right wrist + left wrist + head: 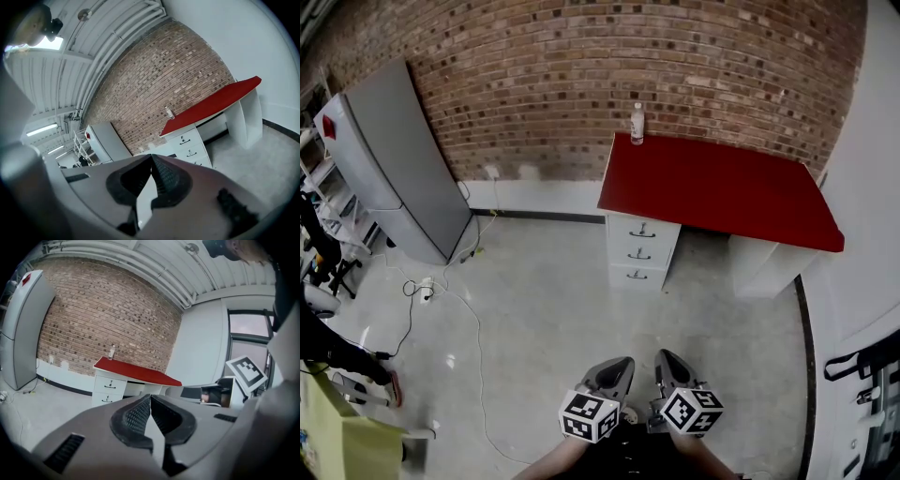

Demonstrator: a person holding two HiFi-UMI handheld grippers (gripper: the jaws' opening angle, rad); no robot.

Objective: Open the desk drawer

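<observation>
Currently in my claws: nothing; left gripper (617, 367) and right gripper (668, 362), two in all, each with its jaws pressed together, side by side.
Desk: one desk (722, 187), red-topped, against the brick wall (544, 84), well apart from my claws.
Drawers: three drawers (639, 251), stacked under the desk's left end, one handle each, all flush.
Bottle: one bottle (637, 124), upright on the desk's back left corner.
Fridge: one grey fridge (394, 159), left of the desk.

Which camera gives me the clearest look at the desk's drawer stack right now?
The head view: all three drawers and their handles show, unobstructed. The left gripper view shows only the upper two, the rest behind its hand-held gripper. The right gripper view shows them tilted.
</observation>
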